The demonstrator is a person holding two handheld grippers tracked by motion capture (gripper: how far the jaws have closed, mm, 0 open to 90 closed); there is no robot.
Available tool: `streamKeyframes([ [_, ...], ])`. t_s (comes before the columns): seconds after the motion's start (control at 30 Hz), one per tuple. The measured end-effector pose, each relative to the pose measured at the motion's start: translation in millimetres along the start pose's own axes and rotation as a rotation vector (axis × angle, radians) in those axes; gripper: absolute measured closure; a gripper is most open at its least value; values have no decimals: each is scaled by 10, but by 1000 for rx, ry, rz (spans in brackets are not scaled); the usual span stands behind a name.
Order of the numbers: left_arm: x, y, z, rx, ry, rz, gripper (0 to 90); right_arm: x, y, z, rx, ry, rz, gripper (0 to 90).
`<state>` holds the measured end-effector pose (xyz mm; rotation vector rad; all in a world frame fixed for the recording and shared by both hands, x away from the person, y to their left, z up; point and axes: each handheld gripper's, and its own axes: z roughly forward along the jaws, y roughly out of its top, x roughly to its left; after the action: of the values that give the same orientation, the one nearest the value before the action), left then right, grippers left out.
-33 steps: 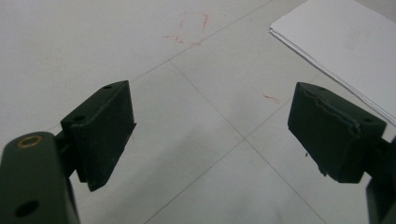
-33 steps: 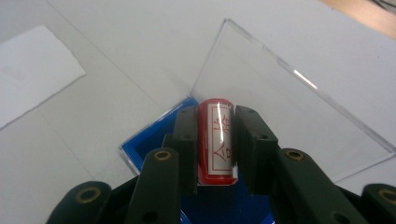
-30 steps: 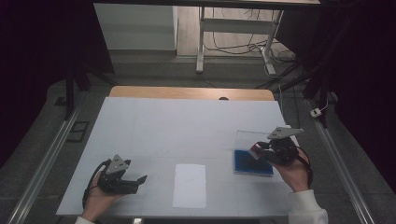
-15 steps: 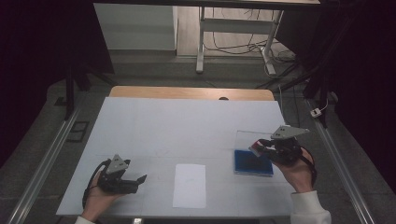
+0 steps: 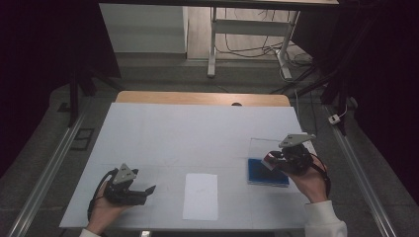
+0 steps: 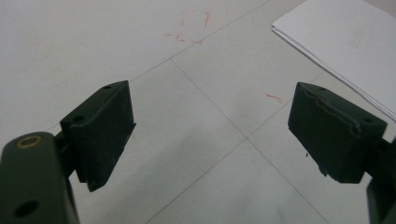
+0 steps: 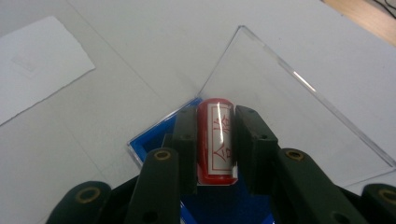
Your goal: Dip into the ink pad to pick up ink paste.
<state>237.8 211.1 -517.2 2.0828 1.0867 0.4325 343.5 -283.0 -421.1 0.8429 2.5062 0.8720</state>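
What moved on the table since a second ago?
Very little. The right gripper shifted slightly toward the person over the blue case, shut on the red stamp between its jaws. The left gripper, open, and the white paper stayed as they were.

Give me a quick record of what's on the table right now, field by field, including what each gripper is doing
Table: white surface with a wooden far edge
Paper: white sheets lying flat near the front middle
Box: blue box at the right, its clear lid open
Stamp: red cylinder with a white label, held over the box
Right gripper: shut on the stamp
Left gripper: open, nothing between its jaws, low over the table left of the paper
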Motion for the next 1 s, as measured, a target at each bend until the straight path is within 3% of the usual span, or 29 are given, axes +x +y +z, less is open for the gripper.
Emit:
streamKeyframes([
  [0.63, -4, 9, 15, 7, 1, 3, 143, 13, -71, 201, 90, -16, -3, 704],
  [1.0, -6, 7, 20, 10, 1, 6, 144, -4, -103, 267, 110, -22, -4, 704],
])
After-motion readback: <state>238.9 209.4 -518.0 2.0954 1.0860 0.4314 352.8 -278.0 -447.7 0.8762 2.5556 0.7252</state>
